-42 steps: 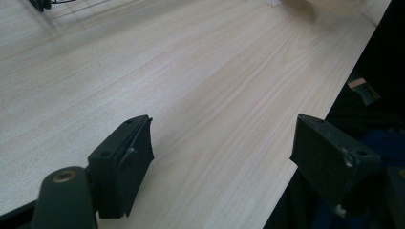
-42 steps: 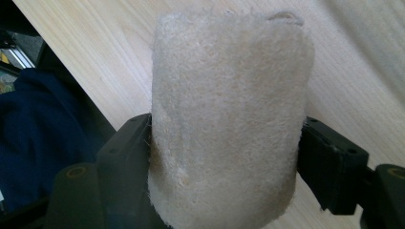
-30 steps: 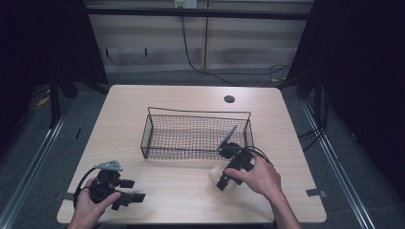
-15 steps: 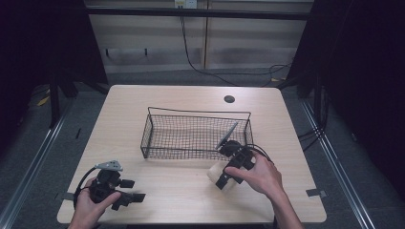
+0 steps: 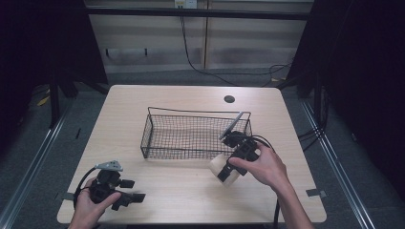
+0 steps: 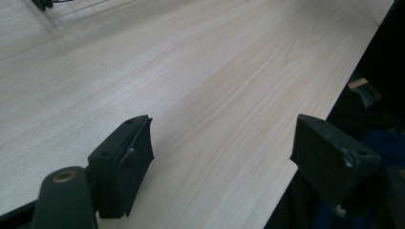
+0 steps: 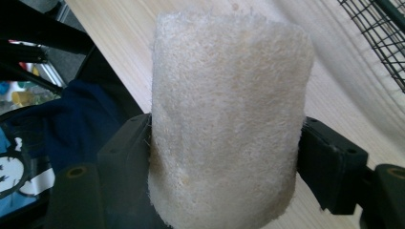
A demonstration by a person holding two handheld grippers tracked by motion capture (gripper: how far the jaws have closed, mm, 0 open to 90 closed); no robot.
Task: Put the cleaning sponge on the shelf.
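Observation:
My right gripper (image 5: pixel 224 172) is shut on a cream, fibrous loofah cylinder (image 5: pixel 222 169), held just above the table in front of the black wire basket (image 5: pixel 157 143). In the right gripper view the loofah cylinder (image 7: pixel 229 114) stands between both black jaws, squeezed at its lower half. The basket looks empty. My left gripper (image 5: pixel 136 195) rests at the table's front left corner, its jaws wide apart with nothing between them; in the left gripper view its fingers (image 6: pixel 124 162) frame bare wood near the table edge.
The wooden table (image 5: pixel 191 98) has a round cable hole (image 5: pixel 229 99) at the back right. A grey plate (image 5: pixel 230 125) leans up by the basket's right end. Dark floor, rails and cables surround the table.
My right gripper has shifted slightly forward and lifted the loofah a little off the table. The left gripper has stayed in place.

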